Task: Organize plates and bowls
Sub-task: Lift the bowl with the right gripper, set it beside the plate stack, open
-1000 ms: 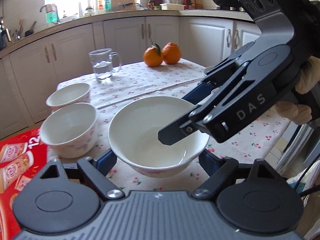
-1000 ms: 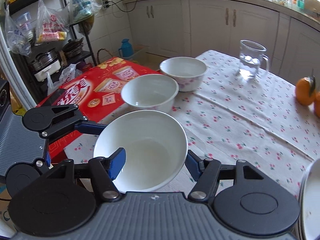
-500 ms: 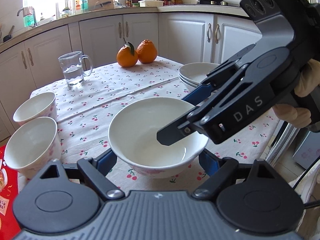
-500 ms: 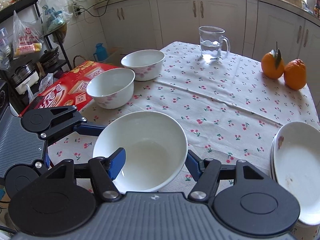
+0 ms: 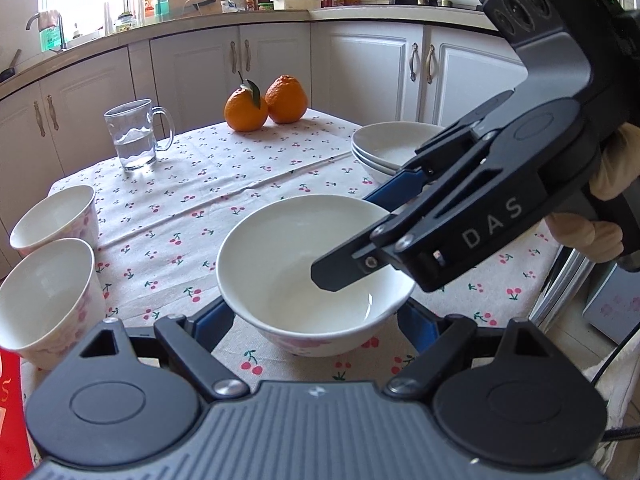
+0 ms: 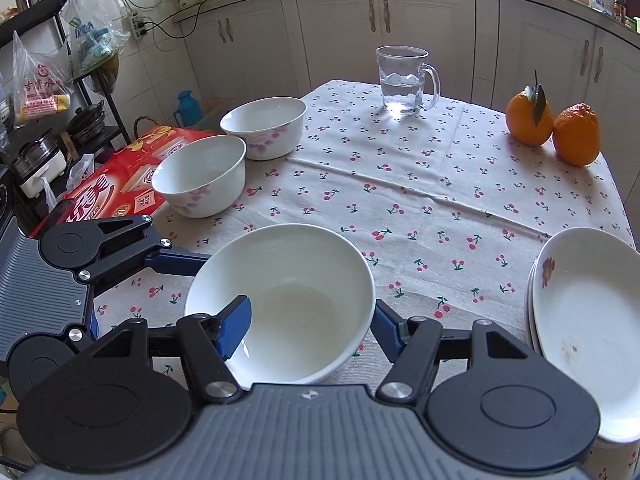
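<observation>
White glazed porcelain with a faint pink flower pattern near its foot, the wide bowl (image 5: 316,276) sits upright on the cherry-print tabletop (image 6: 420,200), at the near edge. Both tongs work on it at once. The right tongs (image 6: 310,320) straddle its near-right wall: one blue pad (image 6: 234,326) lies inside the basin, the other outside the rim, so they appear clenched on the bowl's wall. The left tongs (image 5: 316,322) bracket the bowl from outside, a blue pad at each flank low on the body; whether they press it or merely flank it cannot be told.

The bowl lies straight ahead of both tongs, between their fingers. It is round, so no long axis governs the grip. The right tongs seem to carry the firmer hold; the left look like support.

Outward from the bowl: two smaller, deeper bowls (image 6: 202,176) stand side by side to its left, near the tabletop's edge. A stack of shallow plates (image 6: 588,320) rests to its right. Beyond it stand a glass mug (image 6: 406,80) holding water and two oranges (image 6: 552,126). A red printed box (image 6: 120,184) shows below the tabletop past the smaller bowls.

Judging by the task, the wide bowl probably goes toward the other bowls, leftward.
</observation>
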Demonstrator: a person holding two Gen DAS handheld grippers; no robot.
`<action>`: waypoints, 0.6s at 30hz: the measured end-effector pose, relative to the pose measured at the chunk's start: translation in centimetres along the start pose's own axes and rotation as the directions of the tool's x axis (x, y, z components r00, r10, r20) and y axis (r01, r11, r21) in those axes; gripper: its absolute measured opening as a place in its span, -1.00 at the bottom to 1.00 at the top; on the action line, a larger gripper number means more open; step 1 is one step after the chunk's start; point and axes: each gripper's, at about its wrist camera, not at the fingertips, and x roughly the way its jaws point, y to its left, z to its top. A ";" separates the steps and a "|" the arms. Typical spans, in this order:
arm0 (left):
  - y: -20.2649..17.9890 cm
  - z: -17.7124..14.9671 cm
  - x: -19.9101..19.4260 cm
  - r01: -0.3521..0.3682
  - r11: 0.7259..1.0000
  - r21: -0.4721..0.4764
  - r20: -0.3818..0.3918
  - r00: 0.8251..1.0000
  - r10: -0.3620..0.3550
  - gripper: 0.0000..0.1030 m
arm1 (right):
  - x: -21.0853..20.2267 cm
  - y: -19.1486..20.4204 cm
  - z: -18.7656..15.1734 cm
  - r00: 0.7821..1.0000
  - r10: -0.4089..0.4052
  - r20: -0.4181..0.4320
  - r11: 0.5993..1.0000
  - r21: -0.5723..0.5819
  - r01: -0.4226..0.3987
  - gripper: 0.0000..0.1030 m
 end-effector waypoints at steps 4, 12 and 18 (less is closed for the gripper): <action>0.0 0.0 0.3 0.004 1.000 0.003 0.000 1.000 -0.004 0.71 | 0.2 -0.3 -0.1 1.000 -0.005 -0.003 1.000 0.008 0.006 0.38; -0.1 -0.2 0.4 0.000 1.000 0.005 -0.006 1.000 0.000 0.75 | 0.3 -0.3 -0.2 1.000 0.015 0.011 1.000 0.011 -0.015 0.71; 0.4 -0.9 -0.8 -0.009 1.000 -0.009 -0.015 1.000 0.009 0.76 | -0.2 0.4 0.3 0.999 0.010 0.047 1.000 -0.014 -0.009 1.00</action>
